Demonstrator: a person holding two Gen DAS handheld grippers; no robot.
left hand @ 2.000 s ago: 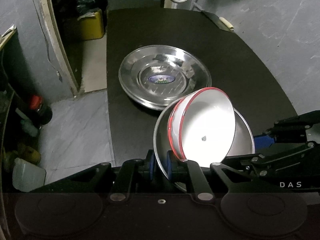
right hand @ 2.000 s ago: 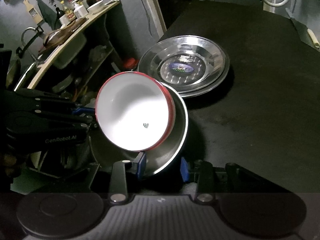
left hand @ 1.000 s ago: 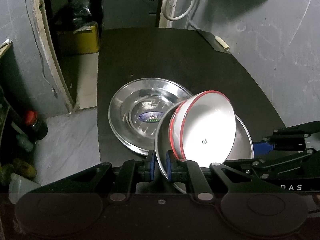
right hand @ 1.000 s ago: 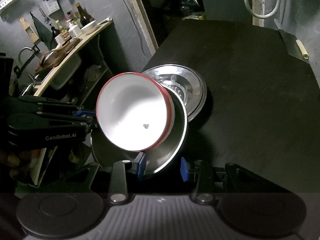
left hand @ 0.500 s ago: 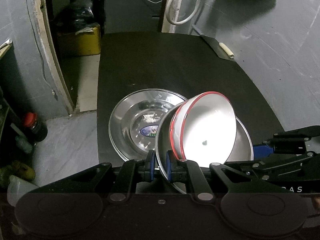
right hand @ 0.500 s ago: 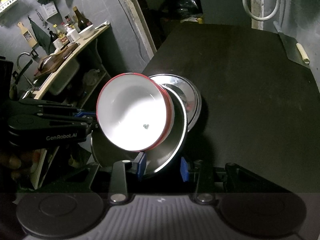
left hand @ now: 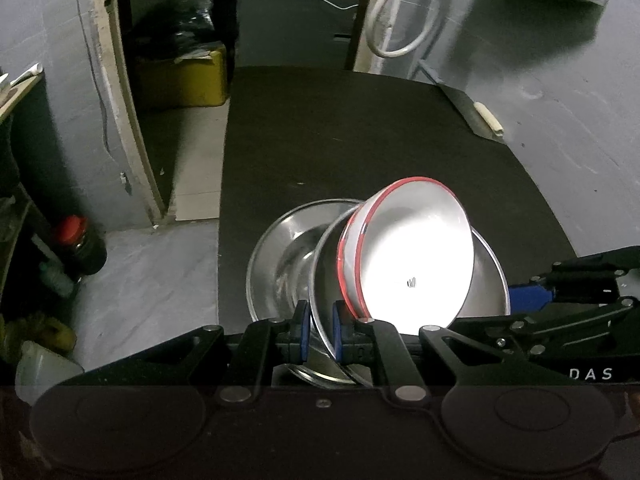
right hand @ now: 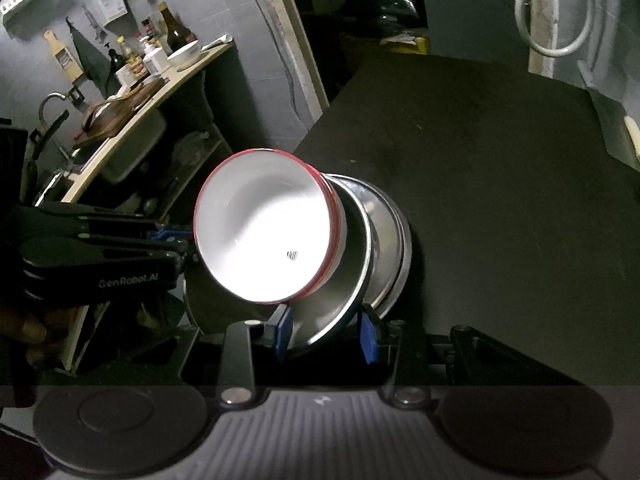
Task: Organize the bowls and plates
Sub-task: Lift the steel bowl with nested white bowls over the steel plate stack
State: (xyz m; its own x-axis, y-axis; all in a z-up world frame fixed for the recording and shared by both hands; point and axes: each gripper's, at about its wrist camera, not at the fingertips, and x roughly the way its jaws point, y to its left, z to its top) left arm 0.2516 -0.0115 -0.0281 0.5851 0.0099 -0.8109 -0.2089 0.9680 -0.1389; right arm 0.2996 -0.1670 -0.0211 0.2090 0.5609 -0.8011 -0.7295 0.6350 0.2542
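Observation:
A white bowl with a red rim (left hand: 412,272) sits tilted on a steel plate (left hand: 486,280) held off the black table (left hand: 360,140). My left gripper (left hand: 320,332) is shut on this plate's near rim, blue pads on both sides. In the right wrist view the same bowl (right hand: 264,232) and held plate (right hand: 344,292) fill the centre; my right gripper (right hand: 325,334) clamps the plate's edge, and the left gripper (right hand: 172,240) grips from the left. Another steel plate (left hand: 280,264) lies on the table just behind, half hidden. The right gripper (left hand: 532,296) shows at the plate's right edge.
A kitchen counter with bottles (right hand: 152,60) and a sink stands to the left of the table. On the floor are a red-capped bottle (left hand: 76,240) and a yellow box (left hand: 184,80). A white hose (left hand: 396,20) hangs behind the table. A hand (right hand: 24,328) holds the left gripper.
Both grippers have carried the plate and bowl back along the table. The plate resting on the table now sits close behind the held plate and is partly covered by it. Both grips are unchanged.

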